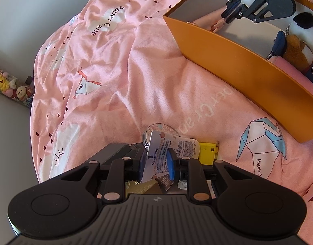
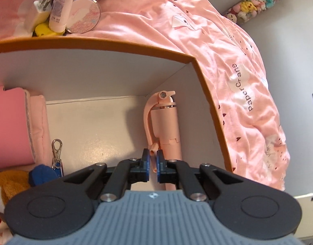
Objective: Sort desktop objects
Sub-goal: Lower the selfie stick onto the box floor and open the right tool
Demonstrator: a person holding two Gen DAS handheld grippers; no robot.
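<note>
A white "Vaseline" tube [image 1: 159, 155] is clamped in the left tongs [image 1: 156, 161]; a thin part of the pink plastic selfie stick [image 2: 165, 122] is pinched by the nearly closed right tongs [image 2: 153, 159] inside the orange-rimmed box [image 2: 136, 43].

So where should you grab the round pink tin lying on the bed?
By its rim, coming from above on the open far side. The round pink tin lies flat on the pink bedspread, too wide and low to pinch across its face. The Vaseline tube, clamped in the left gripper, and the yellow item crowd its near edge, so the bare bedspread side seems freer.
</note>
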